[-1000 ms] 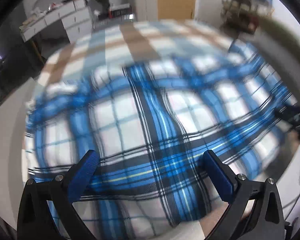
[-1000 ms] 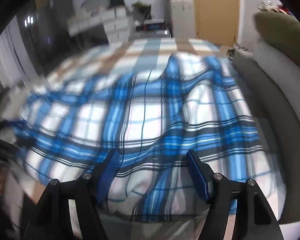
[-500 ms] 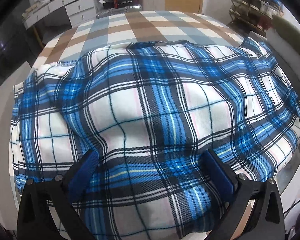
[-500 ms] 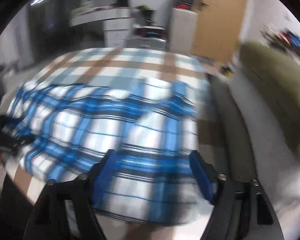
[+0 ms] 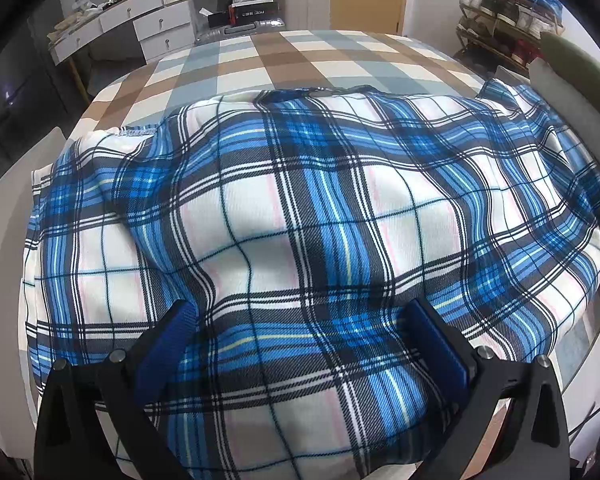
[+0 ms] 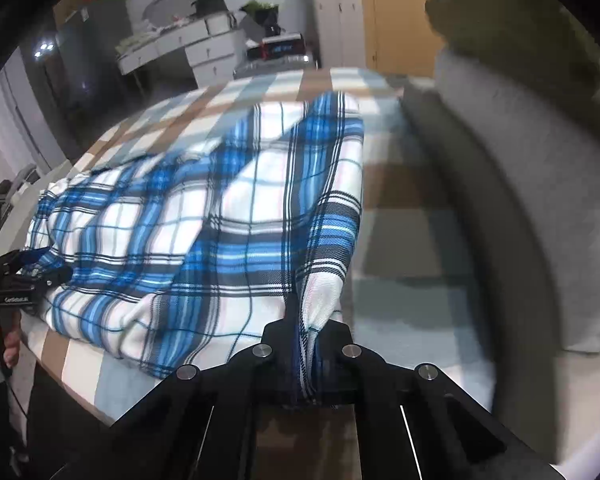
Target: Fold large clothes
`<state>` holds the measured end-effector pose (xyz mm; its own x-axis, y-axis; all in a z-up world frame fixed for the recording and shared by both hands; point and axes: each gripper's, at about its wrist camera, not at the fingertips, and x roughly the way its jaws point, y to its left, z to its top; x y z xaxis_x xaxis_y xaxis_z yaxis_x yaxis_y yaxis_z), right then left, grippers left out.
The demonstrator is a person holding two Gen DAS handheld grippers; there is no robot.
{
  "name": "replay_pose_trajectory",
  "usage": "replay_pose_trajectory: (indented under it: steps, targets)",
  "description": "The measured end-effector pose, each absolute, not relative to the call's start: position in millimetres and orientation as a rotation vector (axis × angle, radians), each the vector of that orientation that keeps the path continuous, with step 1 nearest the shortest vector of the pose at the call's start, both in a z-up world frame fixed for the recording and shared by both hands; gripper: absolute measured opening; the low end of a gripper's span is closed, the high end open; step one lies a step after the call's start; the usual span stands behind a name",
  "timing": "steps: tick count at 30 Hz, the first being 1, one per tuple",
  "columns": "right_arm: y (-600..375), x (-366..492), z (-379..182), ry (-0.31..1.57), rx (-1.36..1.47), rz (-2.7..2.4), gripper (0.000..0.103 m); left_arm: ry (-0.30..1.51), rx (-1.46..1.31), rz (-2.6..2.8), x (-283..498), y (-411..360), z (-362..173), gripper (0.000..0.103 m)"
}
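A large blue, white and black plaid garment (image 5: 300,220) lies spread and rumpled over the checked brown, grey and white surface (image 5: 300,56). My left gripper (image 5: 302,332) stands open at the garment's near edge, with fabric bulging between its blue pads (image 5: 172,332). In the right wrist view the garment (image 6: 220,220) stretches away to the left. My right gripper (image 6: 308,332) is at its near right corner, jaws closing tight with a fold of the hem pinched between them. The left gripper (image 6: 32,266) shows at the far left, held by a person's hand (image 6: 8,344).
A grey sofa (image 6: 500,200) with a green cushion (image 6: 520,40) runs along the right side. Behind the surface stand a white dresser (image 5: 140,20), a silver suitcase (image 5: 244,28) and a shoe rack (image 5: 508,4). The far half of the checked surface is bare.
My right gripper has swung right to the garment's corner and shut on the hem. The garment has settled flat. My left gripper has stayed open in place.
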<state>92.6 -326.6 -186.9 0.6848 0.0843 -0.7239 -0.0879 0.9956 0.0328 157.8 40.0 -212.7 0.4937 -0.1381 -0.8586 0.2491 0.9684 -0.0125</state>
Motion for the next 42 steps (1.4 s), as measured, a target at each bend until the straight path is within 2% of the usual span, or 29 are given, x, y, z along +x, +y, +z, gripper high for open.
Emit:
replay_pose_trajectory:
  steps: [8, 10, 13, 16, 22, 23, 25, 26, 29, 31, 33, 37, 42]
  targets:
    - [-355, 78, -201, 0.9, -0.092, -0.072, 0.004, 1.055, 0.134, -0.252, 167, 40, -213, 0.102]
    - [-352, 73, -188, 0.873, -0.122, -0.128, 0.014, 1.059, 0.137, -0.254, 170, 40, -213, 0.102]
    - [-334, 57, -149, 0.723, -0.102, -0.057, 0.018, 1.056, 0.132, -0.251, 170, 40, -214, 0.102]
    - [-305, 55, -134, 0.69, -0.064, 0.106, 0.021, 1.048, 0.129, -0.249, 168, 40, -214, 0.102]
    - [-254, 99, -197, 0.903, -0.104, 0.175, 0.016, 1.03, 0.125, -0.246, 165, 39, -215, 0.102]
    - [-255, 92, -204, 0.851, -0.098, 0.174, 0.014, 1.028, 0.124, -0.246, 164, 39, -215, 0.102]
    - [-249, 102, -213, 0.886, -0.123, 0.143, 0.014, 1.018, 0.122, -0.244, 162, 39, -215, 0.102]
    - [-244, 108, -212, 0.885, -0.113, 0.139, 0.018, 1.014, 0.121, -0.24, 161, 39, -215, 0.102]
    - [-226, 123, -194, 0.757, -0.105, 0.186, 0.021, 0.998, 0.116, -0.238, 158, 39, -216, 0.102]
    - [-208, 150, -189, 0.695, -0.131, 0.163, 0.03, 0.989, 0.114, -0.237, 157, 38, -216, 0.102]
    - [-191, 190, -199, 0.716, -0.129, 0.182, 0.032, 0.981, 0.113, -0.238, 156, 38, -216, 0.102]
    - [-166, 269, -249, 0.92, -0.172, 0.149, 0.031, 0.966, 0.108, -0.237, 155, 39, -216, 0.102]
    - [-155, 270, -243, 0.901, -0.254, 0.094, 0.031, 0.949, 0.1, -0.235, 152, 39, -215, 0.102]
